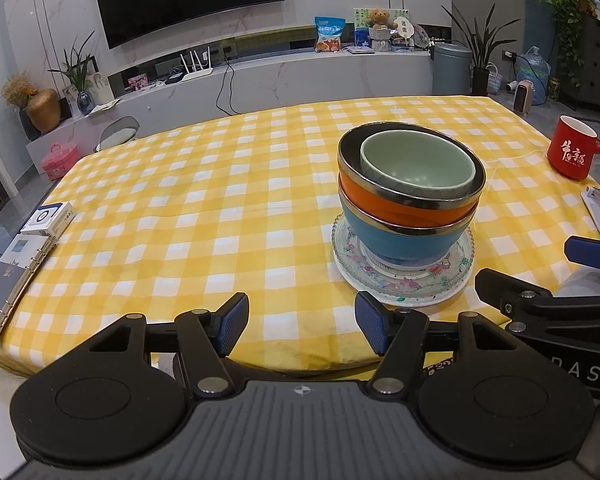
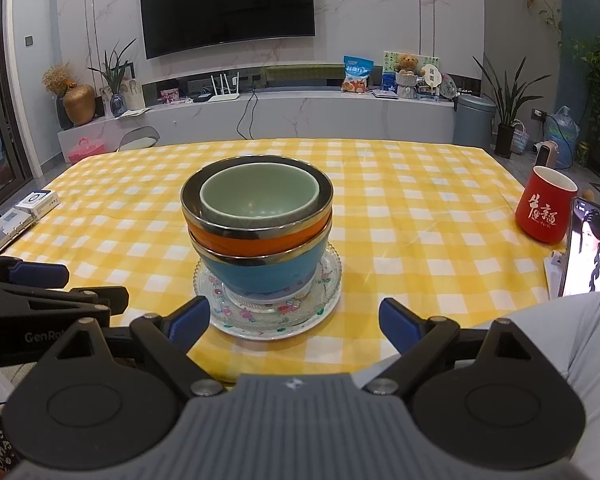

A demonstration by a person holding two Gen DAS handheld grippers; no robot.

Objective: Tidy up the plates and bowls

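Observation:
A stack stands near the table's front edge: a pale green bowl (image 1: 418, 166) (image 2: 260, 197) nested in an orange bowl (image 1: 384, 204) (image 2: 256, 242), nested in a blue bowl (image 1: 400, 240) (image 2: 260, 274), on a clear glass plate (image 1: 454, 276) (image 2: 328, 292) over a white flowered plate (image 1: 400, 298) (image 2: 260, 330). My left gripper (image 1: 302, 328) is open and empty, short of the stack and to its left. My right gripper (image 2: 294, 324) is open and empty, just in front of the plates.
The table has a yellow checked cloth (image 1: 220, 200). A red mug (image 1: 574, 148) (image 2: 546, 210) and a phone on a stand (image 2: 588, 248) sit at the right. A binder (image 1: 8, 280) and a small box (image 1: 48, 218) lie at the left edge.

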